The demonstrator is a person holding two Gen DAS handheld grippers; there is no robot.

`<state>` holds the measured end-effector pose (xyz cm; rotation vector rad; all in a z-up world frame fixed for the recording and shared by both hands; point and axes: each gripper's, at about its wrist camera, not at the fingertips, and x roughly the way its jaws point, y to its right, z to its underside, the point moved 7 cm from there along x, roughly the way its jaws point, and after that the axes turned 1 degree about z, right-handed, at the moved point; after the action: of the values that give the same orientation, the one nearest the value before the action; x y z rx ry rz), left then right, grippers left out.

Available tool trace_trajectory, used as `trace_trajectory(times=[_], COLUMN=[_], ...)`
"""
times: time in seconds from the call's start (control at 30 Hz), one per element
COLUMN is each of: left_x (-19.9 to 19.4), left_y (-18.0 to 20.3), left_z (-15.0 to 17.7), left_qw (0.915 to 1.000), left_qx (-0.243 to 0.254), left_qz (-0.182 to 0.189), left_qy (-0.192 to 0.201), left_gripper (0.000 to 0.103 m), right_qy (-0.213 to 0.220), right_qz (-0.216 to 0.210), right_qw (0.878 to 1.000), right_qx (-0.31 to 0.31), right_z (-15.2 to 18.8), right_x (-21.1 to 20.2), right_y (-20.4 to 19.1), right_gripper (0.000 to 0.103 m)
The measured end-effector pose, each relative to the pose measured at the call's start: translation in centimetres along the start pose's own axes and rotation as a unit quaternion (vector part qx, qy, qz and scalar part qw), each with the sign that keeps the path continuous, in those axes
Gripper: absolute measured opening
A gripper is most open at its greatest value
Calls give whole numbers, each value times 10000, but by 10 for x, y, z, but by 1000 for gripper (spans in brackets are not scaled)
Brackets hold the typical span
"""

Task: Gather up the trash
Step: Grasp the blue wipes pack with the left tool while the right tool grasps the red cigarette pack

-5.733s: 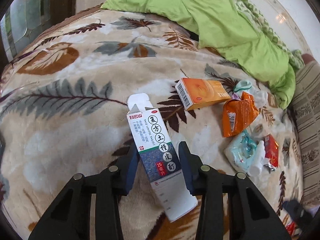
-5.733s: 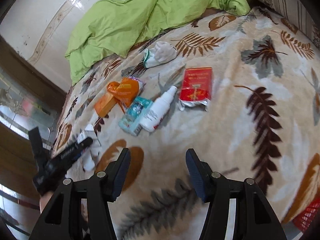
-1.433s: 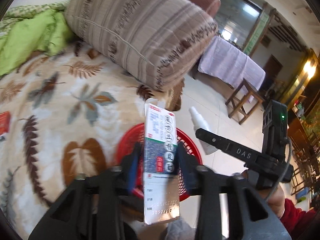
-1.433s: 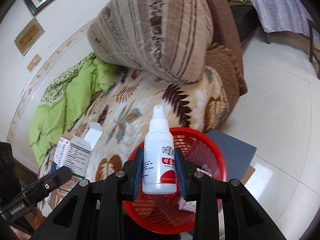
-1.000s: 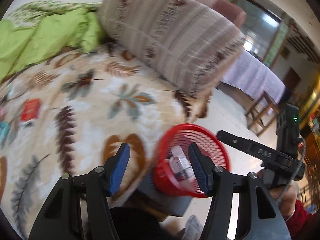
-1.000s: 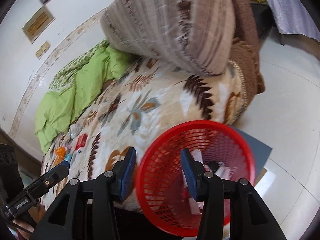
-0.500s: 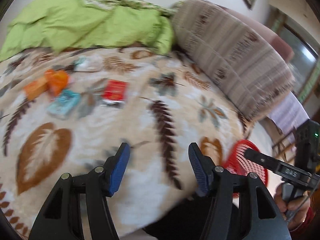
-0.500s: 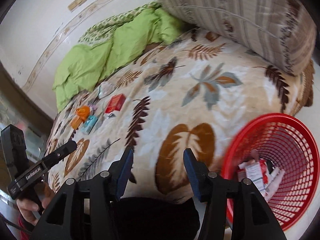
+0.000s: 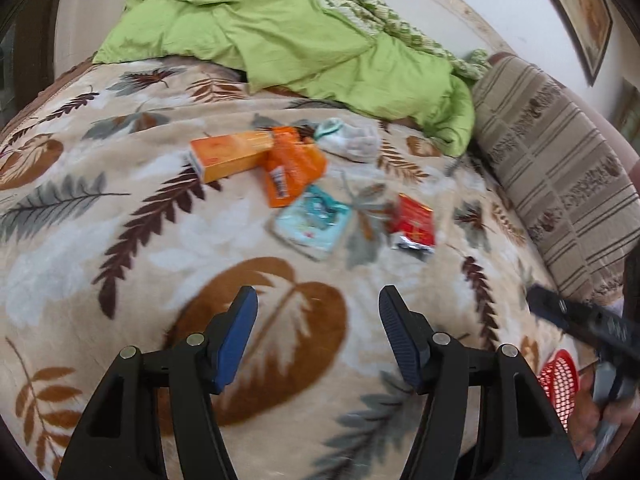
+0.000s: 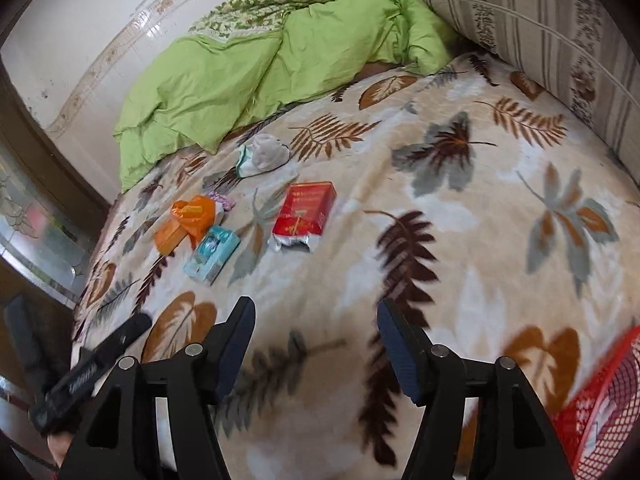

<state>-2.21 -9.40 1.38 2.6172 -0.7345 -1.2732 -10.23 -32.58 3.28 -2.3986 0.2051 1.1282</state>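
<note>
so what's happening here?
A person with a gripper in each hand is clearing trash off a bed. Both are empty: the left gripper is open, the right gripper is opening, both aimed at the leftover litter: orange box, orange wrapper, teal packet, red pack. The red basket sits at the bed's edge.

Five pieces of trash lay clustered on leaf-print blanket (image 9: 120,208), toward 12 o'clock in left wrist view. Orange box (image 9: 230,154) flat at 11 o'clock, touching crumpled orange wrapper (image 9: 292,170). White-green crumpled wad (image 9: 352,140) farthest back. Pale blue packet (image 9: 312,222) flat at centre. Red packet (image 9: 414,226) just right, silver end torn open. Red mesh basket (image 10: 596,412) at 4 o'clock in right wrist view.
</note>
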Motion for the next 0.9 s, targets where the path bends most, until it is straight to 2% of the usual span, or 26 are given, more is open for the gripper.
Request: trace_trajectory(times=[0.1, 0.17, 0.27, 0.4, 0.47, 0.53, 0.57, 0.6, 0.9], left_x=[5, 9, 14, 16, 17, 21, 24, 28, 86], left_y=[-11, -17, -26, -37, -39, -38, -35, -32, 4], left_z=[-6, -10, -17, -23, -25, -27, -28, -29, -43], left_qw=[9999, 9999, 9998, 9997, 9998, 9998, 9998, 9999, 9962], left_qx=[30, 6, -51, -115, -119, -85, -42, 36, 691], left_qz=[-96, -111, -188, -209, -186, -179, -166, -149, -434], left_qy=[25, 33, 24, 17, 19, -2, -32, -64, -291], left_gripper=[64, 67, 68, 69, 73, 76, 76, 77, 79], right_qy=[-51, -108, -235, -327, -269, -301, -344, -337, -125], right_qz=[106, 391, 554, 795, 957, 1205, 1212, 1234, 789], right_qw=[9998, 9989, 9968, 9949, 9945, 9921, 9919, 9917, 9955], right_qx=[173, 235, 523, 526, 325, 158, 131, 89, 502], right_z=[-23, -40, -58, -67, -67, -64, -63, -64, -68], right_x=[35, 64, 103, 141, 152, 158, 161, 159, 136], right_y=[-12, -17, -20, -24, -27, -24, -23, -23, -7], right_gripper=[70, 71, 71, 71, 71, 68, 60, 57, 56])
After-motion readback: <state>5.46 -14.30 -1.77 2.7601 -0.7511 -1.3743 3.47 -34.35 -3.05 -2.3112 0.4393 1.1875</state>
